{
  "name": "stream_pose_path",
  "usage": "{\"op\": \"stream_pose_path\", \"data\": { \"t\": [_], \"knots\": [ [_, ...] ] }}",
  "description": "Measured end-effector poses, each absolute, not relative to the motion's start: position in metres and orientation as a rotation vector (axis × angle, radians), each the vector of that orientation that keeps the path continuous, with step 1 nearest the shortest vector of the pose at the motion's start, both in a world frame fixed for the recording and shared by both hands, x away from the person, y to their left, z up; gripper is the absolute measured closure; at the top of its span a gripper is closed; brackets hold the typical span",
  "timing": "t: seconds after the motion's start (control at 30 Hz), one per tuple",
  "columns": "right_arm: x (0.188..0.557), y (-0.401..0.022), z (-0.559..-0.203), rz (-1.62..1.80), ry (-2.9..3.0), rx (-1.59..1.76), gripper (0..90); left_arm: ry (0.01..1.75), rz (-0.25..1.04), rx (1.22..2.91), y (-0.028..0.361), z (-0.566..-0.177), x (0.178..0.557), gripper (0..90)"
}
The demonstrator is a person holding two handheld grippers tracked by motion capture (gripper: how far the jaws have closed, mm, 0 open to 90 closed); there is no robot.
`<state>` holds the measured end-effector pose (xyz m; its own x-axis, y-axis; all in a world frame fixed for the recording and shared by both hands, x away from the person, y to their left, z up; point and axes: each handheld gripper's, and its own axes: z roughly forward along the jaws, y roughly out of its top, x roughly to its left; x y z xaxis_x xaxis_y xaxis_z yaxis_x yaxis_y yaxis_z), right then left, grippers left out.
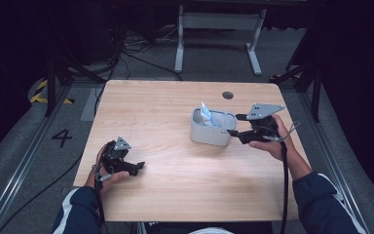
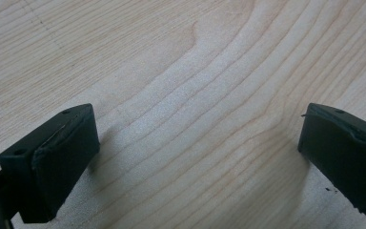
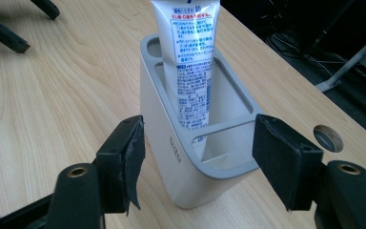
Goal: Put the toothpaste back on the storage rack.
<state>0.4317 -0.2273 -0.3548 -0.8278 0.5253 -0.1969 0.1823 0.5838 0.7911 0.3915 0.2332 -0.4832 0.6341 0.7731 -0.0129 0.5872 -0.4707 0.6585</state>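
A grey open-topped holder (image 1: 214,132) stands on the wooden table (image 1: 165,185), right of centre. Upright in it is a white tube with blue print (image 1: 206,115). My right gripper (image 1: 236,125) is at the holder's right end. In the right gripper view it (image 3: 200,143) is open, its jaws on either side of the holder's (image 3: 164,138) near end, close to the walls. The tube (image 3: 190,62) rises beyond them in a far compartment. My left gripper (image 1: 139,167) rests at the table's front left. It (image 2: 195,143) is open over bare wood, with nothing between its jaws.
A round cable hole (image 1: 228,95) lies in the table behind the holder, and it (image 3: 328,138) is just right of my right jaw. The left gripper (image 3: 5,33) appears far off in the right gripper view. A white desk frame (image 1: 219,34) and cables lie on the floor beyond.
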Motion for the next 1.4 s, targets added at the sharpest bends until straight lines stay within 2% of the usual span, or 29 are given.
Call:
{"op": "stream_pose_path", "data": {
  "t": [0.23, 1.4],
  "knots": [
    [0.425, -0.236, -0.358, 1.106, 2.381, 0.584, 30.5, 1.061, 0.387, 2.216, 0.233, -0.484, 0.391, 0.3],
    [0.393, -0.299, -0.419, 0.946, 2.400, 0.719, 27.5, 1.060, 0.387, 2.216, 0.233, -0.483, 0.391, 0.3]
  ]
}}
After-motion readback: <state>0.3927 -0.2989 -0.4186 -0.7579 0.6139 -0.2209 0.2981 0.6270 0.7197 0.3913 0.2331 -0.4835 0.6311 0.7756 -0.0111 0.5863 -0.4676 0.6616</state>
